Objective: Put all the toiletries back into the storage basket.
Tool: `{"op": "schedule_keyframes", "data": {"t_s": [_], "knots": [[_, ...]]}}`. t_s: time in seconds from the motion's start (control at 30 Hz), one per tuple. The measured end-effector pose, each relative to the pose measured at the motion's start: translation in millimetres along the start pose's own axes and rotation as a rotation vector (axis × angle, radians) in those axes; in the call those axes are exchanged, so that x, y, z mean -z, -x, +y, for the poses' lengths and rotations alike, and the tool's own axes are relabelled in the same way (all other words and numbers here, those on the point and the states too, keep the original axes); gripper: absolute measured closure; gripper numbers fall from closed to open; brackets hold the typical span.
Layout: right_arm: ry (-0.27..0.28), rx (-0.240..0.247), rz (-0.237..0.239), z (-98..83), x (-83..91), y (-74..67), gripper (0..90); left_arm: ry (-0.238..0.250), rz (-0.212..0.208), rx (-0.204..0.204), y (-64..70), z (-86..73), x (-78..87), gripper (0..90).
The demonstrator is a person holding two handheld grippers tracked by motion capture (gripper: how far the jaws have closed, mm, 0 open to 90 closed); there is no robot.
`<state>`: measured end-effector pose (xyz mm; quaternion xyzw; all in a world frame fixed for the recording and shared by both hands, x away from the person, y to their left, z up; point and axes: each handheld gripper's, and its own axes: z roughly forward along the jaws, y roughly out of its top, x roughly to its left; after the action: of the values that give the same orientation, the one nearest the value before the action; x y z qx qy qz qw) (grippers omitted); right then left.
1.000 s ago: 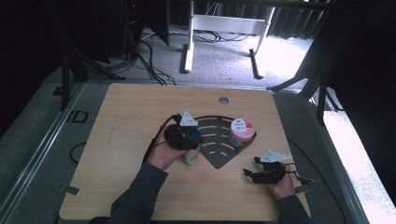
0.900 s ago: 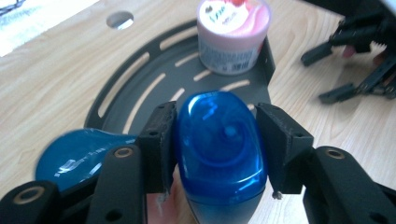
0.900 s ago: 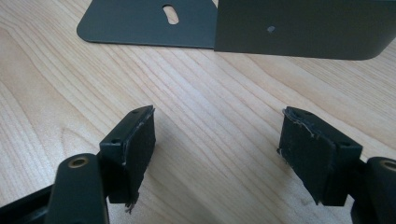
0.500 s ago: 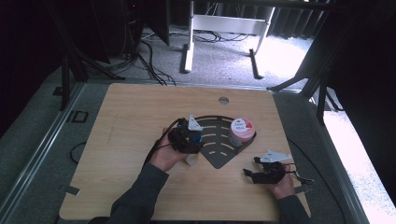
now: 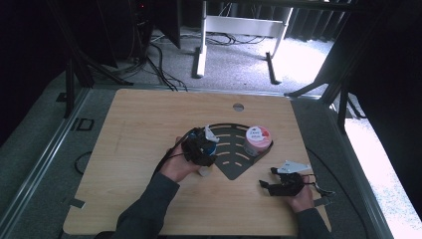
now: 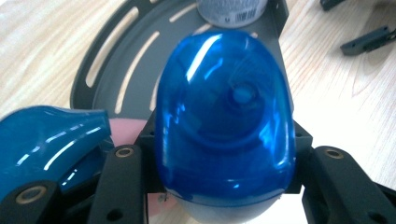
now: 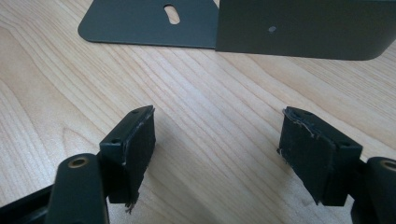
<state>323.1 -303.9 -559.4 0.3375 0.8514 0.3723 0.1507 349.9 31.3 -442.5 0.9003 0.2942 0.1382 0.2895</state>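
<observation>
Two containers matter at this moment: a blue-capped bottle (image 6: 224, 126) clamped between the jaws of the left gripper (image 5: 201, 149), and a pink-lidded tub (image 5: 258, 140) already standing in the far right corner of the dark fan-shaped rack (image 5: 234, 167). By the look of it the work is placing items on that slotted rack, and it seems roughly half done, with the tub seated and the bottle not yet set down; the bottle sits at the rack's left edge, just beside the slots, and whether its base rests on the tabletop (image 5: 144, 129) is hard to tell. The left gripper view has the cap squeezed from both sides, the rack and the tub's labelled wall beyond it. The right gripper (image 5: 281, 186) lies low on the wood near the rack's tip, jaws standing apart with nothing between them. Nothing blocks the open slots ahead except the tub, which leaves room to its left.
</observation>
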Motion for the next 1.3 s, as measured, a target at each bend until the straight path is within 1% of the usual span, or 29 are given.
{"op": "schedule_keyframes", "data": {"t_s": [0.2,0.23,0.27,0.33,0.6,0.73,0.87,1.07,1.2,1.3], "knots": [[0.0,0.0,0.0,0.0,0.0,0.0,26.6,-0.043,-0.009,-0.008,1.2,-0.8,-6.3,50.3],[0.0,0.0,0.0,0.0,0.0,0.0,26.6,-0.043,-0.009,-0.008,1.2,-0.8,-6.3,50.3],[0.0,0.001,0.0,0.0,0.0,0.0,26.6,-0.071,-0.011,-0.025,1.3,-1.4,-10.0,50.3],[0.0,-0.001,0.0,0.0,0.0,-0.1,26.6,-0.086,-0.01,-0.033,1.8,-1.6,-12.4,50.2],[-0.001,0.001,0.0,0.0,0.0,0.0,26.6,-0.126,-0.01,-0.066,3.0,-1.7,-17.8,50.1],[0.0,0.001,0.0,0.0,0.0,0.0,26.5,-0.159,-0.005,-0.092,4.1,0.3,-18.2,49.8],[-0.001,0.0,0.0,0.0,0.0,0.0,26.5,-0.184,-0.008,-0.107,4.2,1.0,-19.3,49.9],[-0.001,0.001,0.0,0.0,0.0,0.0,26.6,-0.211,-0.014,-0.119,3.1,-0.1,-22.2,49.8],[0.0,0.001,0.0,0.0,0.0,0.1,26.6,-0.24,-0.018,-0.133,2.8,0.1,-24.4,49.9],[-0.001,0.001,0.001,0.0,0.0,0.1,26.5,-0.249,-0.021,-0.136,2.7,-0.4,-25.8,50.1]]}}
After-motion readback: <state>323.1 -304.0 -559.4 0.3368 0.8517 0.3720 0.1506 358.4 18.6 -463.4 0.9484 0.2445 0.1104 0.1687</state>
